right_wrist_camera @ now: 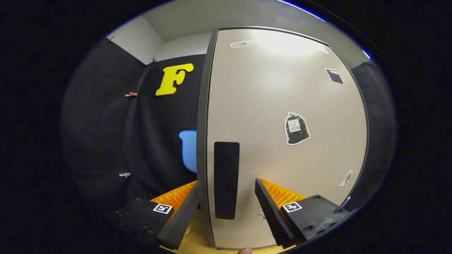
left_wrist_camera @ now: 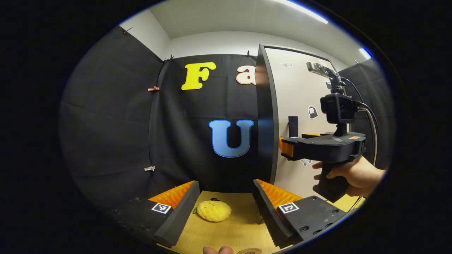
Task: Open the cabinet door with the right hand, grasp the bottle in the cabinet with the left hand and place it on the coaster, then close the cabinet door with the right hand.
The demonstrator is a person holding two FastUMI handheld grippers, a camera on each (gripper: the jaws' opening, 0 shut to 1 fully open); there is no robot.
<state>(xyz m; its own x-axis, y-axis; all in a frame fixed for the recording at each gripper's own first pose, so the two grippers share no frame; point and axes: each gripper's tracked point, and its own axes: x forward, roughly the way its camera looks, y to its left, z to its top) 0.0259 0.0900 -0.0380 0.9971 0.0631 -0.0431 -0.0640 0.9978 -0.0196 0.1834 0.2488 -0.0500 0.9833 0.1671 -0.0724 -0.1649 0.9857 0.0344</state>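
The cabinet door (right_wrist_camera: 282, 134) stands shut, a pale panel with a dark edge, and its dark vertical handle (right_wrist_camera: 226, 180) sits near the door's left edge. In the right gripper view the right gripper (right_wrist_camera: 227, 203) is spread wide just in front of that handle, which lies between the two fingers, apart from both. In the left gripper view the same gripper (left_wrist_camera: 287, 146) points at the handle (left_wrist_camera: 293, 126), held by a hand (left_wrist_camera: 353, 174). The left gripper (left_wrist_camera: 226, 201) is also spread, low over the wooden table (left_wrist_camera: 229, 234); a yellow bumpy fruit (left_wrist_camera: 213, 210) lies between its fingers, farther off. A coaster's edge (left_wrist_camera: 249, 251) shows at the bottom.
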